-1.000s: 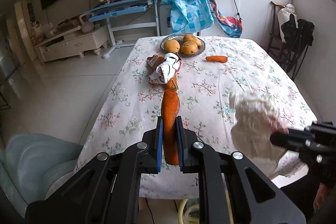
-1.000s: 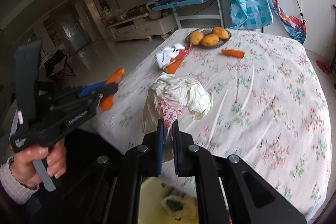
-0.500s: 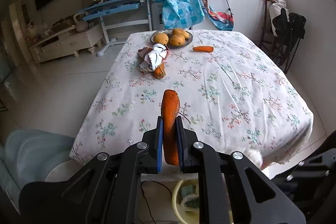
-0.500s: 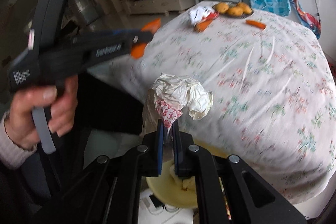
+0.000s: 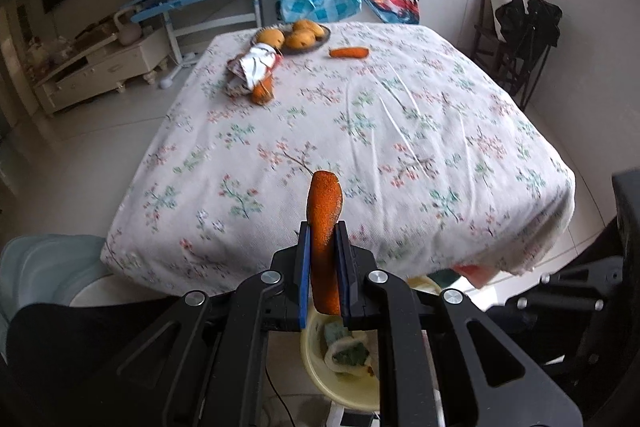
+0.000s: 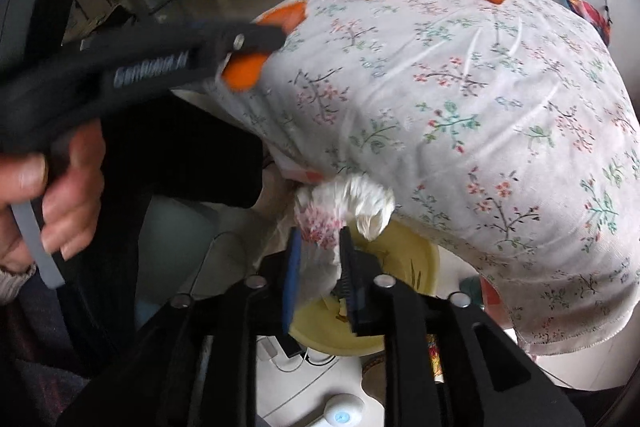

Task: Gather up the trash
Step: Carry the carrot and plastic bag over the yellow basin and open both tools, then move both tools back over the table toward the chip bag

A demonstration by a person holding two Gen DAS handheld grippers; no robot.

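Observation:
My left gripper [image 5: 323,267] is shut on an orange peel strip [image 5: 325,215], held upright past the near edge of the floral-cloth table [image 5: 360,131], above a pale yellow bin [image 5: 344,371] on the floor. In the right wrist view the left gripper shows from the side with the peel [image 6: 244,71]. My right gripper [image 6: 320,267] has its jaws parted, with a crumpled white wrapper [image 6: 344,203] between them over the yellow bin [image 6: 384,259]. Whether the wrapper is still pinched I cannot tell.
Far on the table lie a wrapper pile with an orange piece [image 5: 254,71], a plate of mangoes [image 5: 300,35] and a carrot [image 5: 348,53]. A dark chair [image 5: 520,43] stands at the right. A pale blue seat [image 5: 44,267] is at the near left.
Both grippers have pulled back off the table toward the bin below its near edge. The right gripper's jaws have parted around the wrapper. The left still holds the peel.

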